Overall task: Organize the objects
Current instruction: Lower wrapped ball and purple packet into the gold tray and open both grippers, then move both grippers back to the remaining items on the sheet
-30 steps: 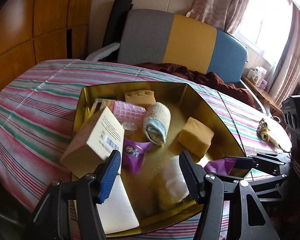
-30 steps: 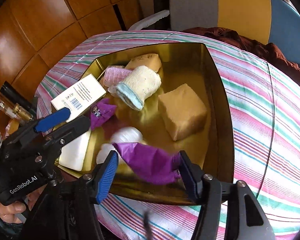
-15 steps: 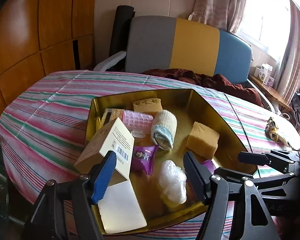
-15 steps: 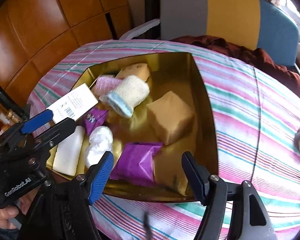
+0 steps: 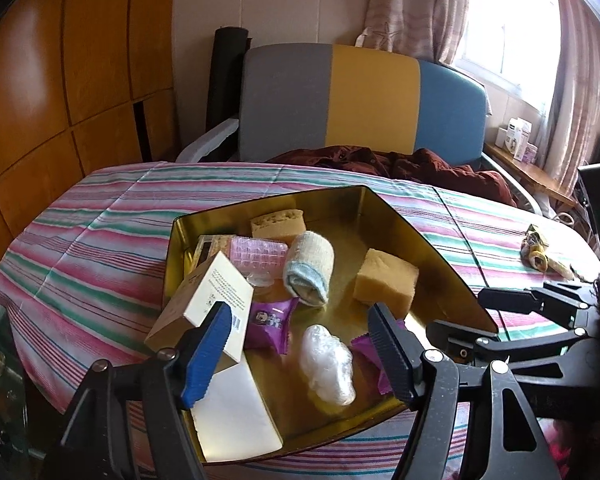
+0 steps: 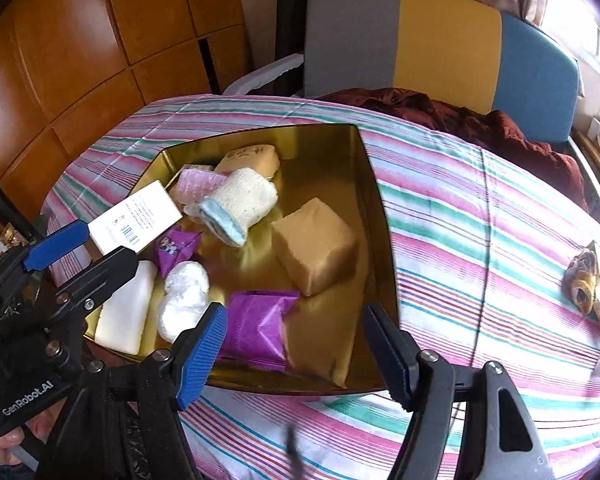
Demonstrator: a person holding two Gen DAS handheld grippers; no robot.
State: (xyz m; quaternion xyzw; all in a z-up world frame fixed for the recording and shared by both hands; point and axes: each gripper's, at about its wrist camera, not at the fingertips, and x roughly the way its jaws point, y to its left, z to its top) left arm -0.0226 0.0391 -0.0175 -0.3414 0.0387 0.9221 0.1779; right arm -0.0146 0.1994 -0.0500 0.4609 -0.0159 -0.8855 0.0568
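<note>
A gold tin tray (image 5: pixel 440 248) (image 6: pixel 380 216) on the striped cloth holds several items. Among them are a large purple packet (image 6: pixel 256 324), a white plastic-wrapped bundle (image 5: pixel 328 364), a tan sponge block (image 5: pixel 384 284), a rolled towel (image 5: pixel 308 268) and a white box (image 5: pixel 208 304). My left gripper (image 5: pixel 300 340) hovers open above the tray's near edge, over the bundle, with nothing between its fingers. My right gripper (image 6: pixel 294 344) also stands open, raised over the tray's near rim, with the purple packet lying loose below it.
A crumpled brown-yellow wrapper (image 6: pixel 584 280) lies on the cloth to the right of the tray. A grey, yellow and blue chair (image 5: pixel 360 100) with a dark red garment (image 5: pixel 400 164) stands behind the table. Wooden panels fill the left side.
The right gripper let go of the large purple packet, which now lies in the tray. Both grippers drew back and rose, and the left jaws widened.
</note>
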